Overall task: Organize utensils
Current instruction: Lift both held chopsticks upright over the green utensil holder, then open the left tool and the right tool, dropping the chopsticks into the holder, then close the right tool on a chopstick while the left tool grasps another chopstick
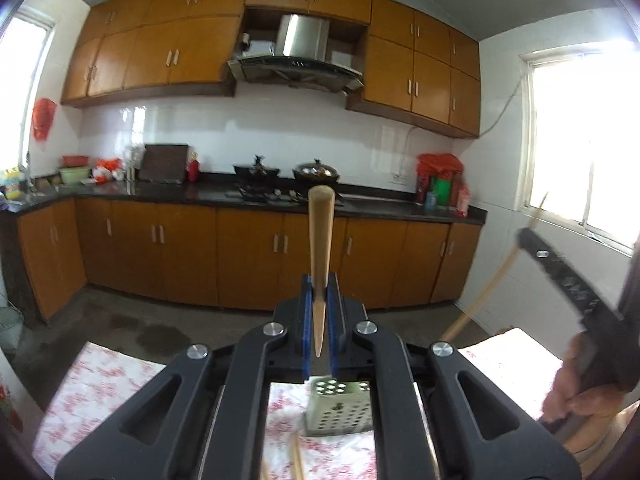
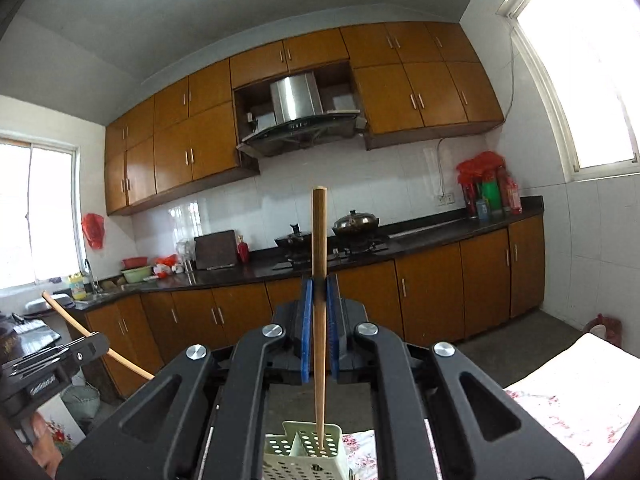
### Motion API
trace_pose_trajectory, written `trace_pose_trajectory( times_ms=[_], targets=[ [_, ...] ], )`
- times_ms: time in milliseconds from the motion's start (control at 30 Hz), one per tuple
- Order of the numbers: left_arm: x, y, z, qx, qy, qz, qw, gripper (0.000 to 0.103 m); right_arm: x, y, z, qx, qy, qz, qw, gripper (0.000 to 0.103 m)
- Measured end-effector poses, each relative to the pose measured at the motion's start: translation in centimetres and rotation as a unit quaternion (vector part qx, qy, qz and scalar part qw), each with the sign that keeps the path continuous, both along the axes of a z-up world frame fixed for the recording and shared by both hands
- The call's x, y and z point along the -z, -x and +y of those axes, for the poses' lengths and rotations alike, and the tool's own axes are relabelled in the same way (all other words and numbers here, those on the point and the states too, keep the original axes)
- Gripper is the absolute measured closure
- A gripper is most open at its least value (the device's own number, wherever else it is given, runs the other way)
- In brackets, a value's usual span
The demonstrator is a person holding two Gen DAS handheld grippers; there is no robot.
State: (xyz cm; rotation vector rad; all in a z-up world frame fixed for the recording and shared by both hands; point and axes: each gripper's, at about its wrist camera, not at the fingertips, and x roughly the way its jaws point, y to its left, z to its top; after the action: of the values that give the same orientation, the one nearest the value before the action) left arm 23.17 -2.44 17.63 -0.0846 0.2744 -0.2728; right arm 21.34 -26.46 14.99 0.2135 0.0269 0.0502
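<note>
My left gripper (image 1: 320, 282) is shut on a wooden chopstick (image 1: 320, 240) that stands upright, thick end up. Below it, a pale perforated utensil holder (image 1: 340, 410) sits on the floral tablecloth (image 1: 100, 384). My right gripper (image 2: 319, 282) is shut on a second upright chopstick (image 2: 319, 240). That chopstick's thin tip hangs at the open top of the holder (image 2: 304, 456); I cannot tell whether it is inside. Each view shows the other tool from the side: the right gripper (image 1: 560, 276) with its chopstick (image 1: 488, 292), and the left gripper (image 2: 56, 364) with its chopstick (image 2: 72, 322).
More chopsticks (image 1: 297, 460) lie on the cloth near the holder. A person's hand (image 1: 572, 396) grips the right tool. Beyond the table is bare floor (image 1: 180, 320), then a dark kitchen counter (image 1: 168, 192) with woks (image 1: 316, 172), bottles (image 1: 440, 192) and bowls.
</note>
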Motion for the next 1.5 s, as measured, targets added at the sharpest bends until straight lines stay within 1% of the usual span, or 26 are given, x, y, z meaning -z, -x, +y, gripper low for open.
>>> trace_pose_trajectory(
  times_ms=[100, 267, 400, 533, 567, 600, 633, 667, 700, 800, 867, 967, 1067, 1133, 1167, 1200, 1233, 1267, 1300, 1333, 1400, 1433, 1500],
  targets=[
    [2.0, -1.9, -0.9, 0.013, 0.01, 0.024, 0.9996, 0.095, 1.6, -1.3, 0.4, 0.0, -0.003, 0.026, 1.0, 0.095],
    [5.5, -4.4, -2.0, 0.019, -0.011, 0.057, 0.9981, 0.095, 4.1, -2.1, 0.6, -0.006, 0.005, 0.076, 0.997, 0.095],
    [7.0, -5.2, -2.1, 0.022, -0.018, 0.075, 0.9968, 0.095, 5.4, -2.6, 0.7, -0.016, -0.001, 0.104, 0.994, 0.095],
    [7.9, -5.6, -2.0, 0.021, -0.021, 0.088, 0.9957, 0.095, 6.1, -2.6, 0.8, -0.025, 0.003, 0.118, 0.993, 0.095],
    [8.0, -5.5, -1.9, 0.018, -0.021, 0.089, 0.9956, 0.093, 5.9, -2.8, 0.9, -0.027, 0.003, 0.124, 0.992, 0.094],
    [8.0, -5.3, -1.5, 0.017, -0.02, 0.091, 0.9955, 0.092, 5.8, -2.7, 0.9, -0.027, 0.002, 0.128, 0.991, 0.089],
    [8.0, -5.3, -1.4, 0.016, -0.018, 0.094, 0.9953, 0.088, 5.9, -2.7, 0.8, -0.027, 0.001, 0.13, 0.991, 0.076],
    [8.0, -5.4, -1.3, 0.013, -0.017, 0.096, 0.9952, 0.082, 5.8, -2.5, 0.8, -0.025, -0.001, 0.129, 0.991, 0.068],
    [7.9, -4.9, -1.0, 0.011, -0.015, 0.095, 0.9953, 0.08, 5.8, -2.4, 0.5, -0.025, -0.001, 0.128, 0.991, 0.061],
    [7.2, -4.0, -0.2, 0.003, -0.01, 0.086, 0.9962, 0.071, 5.0, -1.3, 0.1, -0.024, -0.001, 0.118, 0.993, 0.06],
    [6.4, -3.0, 0.5, -0.006, -0.003, 0.078, 0.997, 0.063, 4.3, 0.1, -0.5, -0.015, 0.002, 0.111, 0.994, 0.056],
    [5.7, -1.1, 2.1, -0.022, 0.006, 0.069, 0.9974, 0.058, 4.2, 1.9, -1.7, -0.001, 0.002, 0.112, 0.994, 0.053],
    [6.0, 1.1, 4.0, -0.046, 0.009, 0.07, 0.9964, 0.056, 5.2, 3.6, -3.1, 0.019, 0.002, 0.133, 0.991, 0.053],
    [7.0, 2.6, 5.2, -0.063, 0.007, 0.076, 0.9951, 0.055, 7.4, 4.0, -4.1, 0.034, 0.01, 0.178, 0.983, 0.053],
    [8.1, 3.2, 5.9, -0.075, 0.003, 0.086, 0.9935, 0.055, 8.5, 3.9, -4.4, 0.035, 0.013, 0.2, 0.979, 0.053],
    [9.1, 3.6, 6.4, -0.083, -0.003, 0.096, 0.9919, 0.055, 10.5, 3.6, -4.7, 0.033, 0.016, 0.237, 0.971, 0.054],
    [10.2, 3.9, 6.8, -0.09, -0.009, 0.108, 0.99, 0.055, 12.3, 3.4, -4.9, 0.027, 0.016, 0.265, 0.964, 0.061],
    [11.9, 4.0, 7.2, -0.097, -0.016, 0.128, 0.987, 0.055, 14.2, 3.1, -5.0, 0.02, 0.015, 0.296, 0.955, 0.067],
    [13.3, 4.1, 7.6, -0.099, -0.019, 0.144, 0.9844, 0.055, 16.5, 2.8, -4.9, 0.011, 0.014, 0.333, 0.943, 0.074],
    [15.2, 4.3, 8.0, -0.105, -0.024, 0.167, 0.9801, 0.055, 18.3, 2.8, -4.6, 0.0, 0.013, 0.356, 0.935, 0.081],
    [17.6, 4.5, 8.2, -0.111, -0.035, 0.195, 0.9738, 0.055, 21.3, 2.8, -3.9, -0.015, 0.016, 0.393, 0.919, 0.085],
    [19.1, 4.6, 8.4, -0.113, -0.038, 0.213, 0.9698, 0.056, 22.1, 2.8, -3.6, -0.019, 0.018, 0.402, 0.915, 0.085],
    [21.1, 4.9, 8.5, -0.108, -0.034, 0.238, 0.9647, 0.059, 23.8, 2.9, -2.8, -0.023, 0.022, 0.42, 0.907, 0.085]
  ],
)
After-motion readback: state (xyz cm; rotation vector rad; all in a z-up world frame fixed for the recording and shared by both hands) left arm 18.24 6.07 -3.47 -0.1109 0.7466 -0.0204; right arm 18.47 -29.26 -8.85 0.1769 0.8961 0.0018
